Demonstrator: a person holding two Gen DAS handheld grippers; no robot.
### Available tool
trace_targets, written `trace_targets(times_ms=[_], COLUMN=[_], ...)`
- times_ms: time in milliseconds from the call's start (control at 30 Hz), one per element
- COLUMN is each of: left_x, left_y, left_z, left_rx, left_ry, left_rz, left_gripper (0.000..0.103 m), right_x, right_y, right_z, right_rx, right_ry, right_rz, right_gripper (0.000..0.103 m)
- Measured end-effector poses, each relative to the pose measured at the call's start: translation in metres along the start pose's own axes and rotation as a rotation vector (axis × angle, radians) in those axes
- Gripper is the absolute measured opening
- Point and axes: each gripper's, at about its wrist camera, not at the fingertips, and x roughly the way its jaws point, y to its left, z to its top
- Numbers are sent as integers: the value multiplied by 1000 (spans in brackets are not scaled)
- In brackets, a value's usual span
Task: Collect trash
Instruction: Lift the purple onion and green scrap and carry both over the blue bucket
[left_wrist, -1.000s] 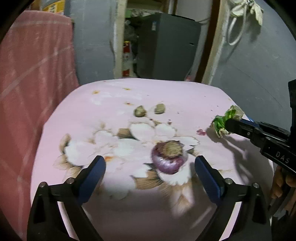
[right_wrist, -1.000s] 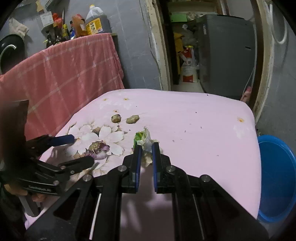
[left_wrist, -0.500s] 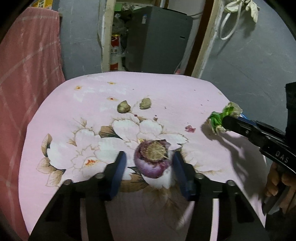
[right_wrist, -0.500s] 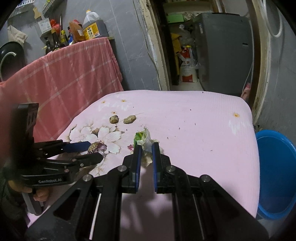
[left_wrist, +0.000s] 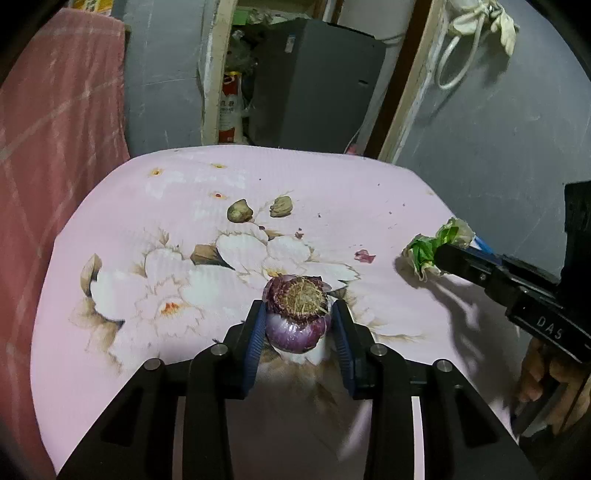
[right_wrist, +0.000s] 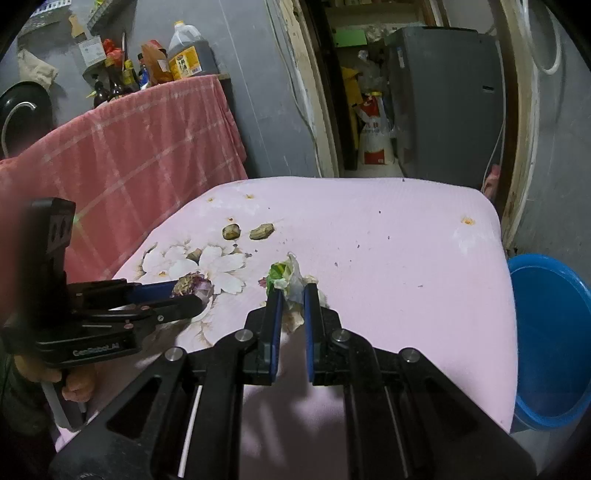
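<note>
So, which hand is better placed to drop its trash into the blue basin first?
The right gripper: it is already shut on the vegetable scrap, and the blue basin stands on its side.

Purple onion end (left_wrist: 297, 317): cut root stub, brown fibrous root disc facing up, papery purple skin below. Sits between the left gripper (left_wrist: 298, 325) fingers, whose jaws are closing on it. Crumpled green-and-white wrapper (right_wrist: 286, 278): pinched at the right gripper (right_wrist: 292, 295) tips. Two small brown-olive scraps (left_wrist: 240, 211), side by side, lie well ahead of the left gripper, apart from each other.
</note>
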Motion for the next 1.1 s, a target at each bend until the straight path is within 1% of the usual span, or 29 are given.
trace_targets(times_ms=[133,233,267,400,533,733,933,1100], left_x=[-10,-22,-28,-45,-58,-81,-96,-100], left_y=[-1,-7,-9,-22,-36,-63,-96,-127], left_z=[-3,-3,-4,-3,4,16,24,36], left_rx=[-31,-36,-36,-19,5,29,57,95], left_ry=[-41,-107,-141,-257,-355,-510,-605,-653], left_rz=[-1,7,11,22,21,-12,-58,-94], left_gripper=[31,31,31,31,31,31,31,31], right_x=[-6,-15,-20,-41,-64,-102,-142,-174], right_y=[2,3,3,7,10,10,2,-17], right_z=[-3,-4,-5,-2,3,9,13,13], right_rx=[-5,-12,-14,-34,-49,-54,-72,-63], right_ry=[-24,-66,-85,-184,-282,-436,-559,-632], right_rz=[5,5,3,-6,-15,-39,-106,-173], right_gripper=[11,11,11,11,11,11,11,11])
